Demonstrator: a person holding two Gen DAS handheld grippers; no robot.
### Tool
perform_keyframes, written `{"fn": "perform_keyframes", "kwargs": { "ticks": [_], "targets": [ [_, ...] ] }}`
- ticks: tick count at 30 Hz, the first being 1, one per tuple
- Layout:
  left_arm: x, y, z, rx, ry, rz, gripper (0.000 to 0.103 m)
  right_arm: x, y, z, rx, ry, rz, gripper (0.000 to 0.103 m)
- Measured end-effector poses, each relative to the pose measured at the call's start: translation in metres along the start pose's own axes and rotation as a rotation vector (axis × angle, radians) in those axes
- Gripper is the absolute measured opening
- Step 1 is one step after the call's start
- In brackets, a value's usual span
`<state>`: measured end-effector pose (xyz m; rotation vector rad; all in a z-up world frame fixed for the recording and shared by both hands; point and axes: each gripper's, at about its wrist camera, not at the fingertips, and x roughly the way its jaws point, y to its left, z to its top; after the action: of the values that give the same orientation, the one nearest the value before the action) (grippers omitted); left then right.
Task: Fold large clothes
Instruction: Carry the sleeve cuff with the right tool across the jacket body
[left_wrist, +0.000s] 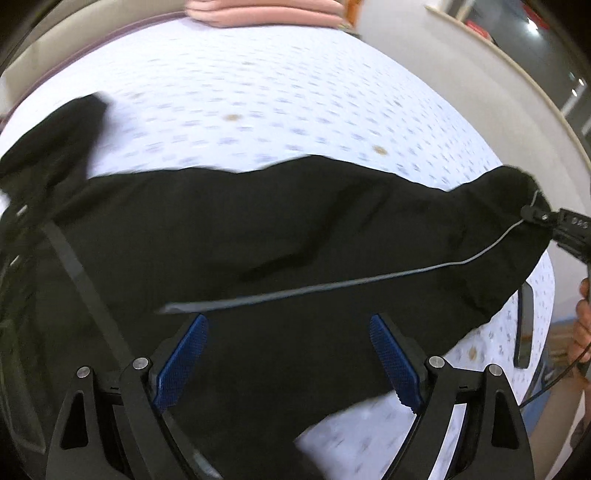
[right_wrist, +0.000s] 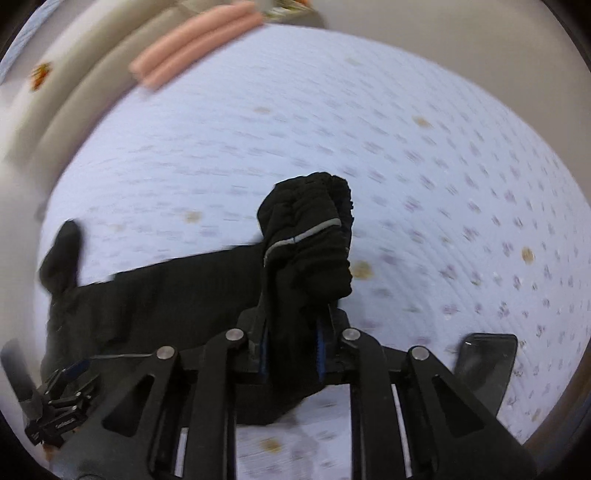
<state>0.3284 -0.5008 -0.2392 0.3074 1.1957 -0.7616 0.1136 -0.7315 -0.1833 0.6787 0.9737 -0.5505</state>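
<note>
A large black garment (left_wrist: 236, 236) with a thin grey stripe (left_wrist: 332, 284) lies spread across a bed with a pale patterned sheet (left_wrist: 280, 103). My left gripper (left_wrist: 288, 354) is open with its blue pads over the garment's near part, holding nothing. My right gripper (right_wrist: 291, 350) is shut on a bunched, elastic end of the garment (right_wrist: 310, 236) and lifts it off the sheet (right_wrist: 424, 206). The right gripper shows at the far right of the left wrist view (left_wrist: 532, 216), pinching that end. The rest of the garment (right_wrist: 155, 295) trails left.
A folded pink cloth (left_wrist: 266, 13) lies at the bed's far end, also in the right wrist view (right_wrist: 192, 44). A dark phone (right_wrist: 484, 365) lies on the sheet near the bed's edge, and shows in the left wrist view (left_wrist: 524, 325). A beige headboard (right_wrist: 74, 99) borders the bed.
</note>
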Motion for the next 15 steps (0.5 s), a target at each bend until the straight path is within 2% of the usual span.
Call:
{"fn": "perform_keyframes", "kwargs": {
  "ticks": [7,15],
  "targets": [
    [-0.065,0.104,-0.048,-0.150,-0.043,0.078,0.090,-0.036,0.130,-0.021,-0.205,-0.029,0.102,0.014],
    [-0.130,0.229,-0.104,-0.265,-0.066,0.168,0.090,-0.034,0.281,-0.075,-0.392,-0.003,0.163,0.014]
  ]
}}
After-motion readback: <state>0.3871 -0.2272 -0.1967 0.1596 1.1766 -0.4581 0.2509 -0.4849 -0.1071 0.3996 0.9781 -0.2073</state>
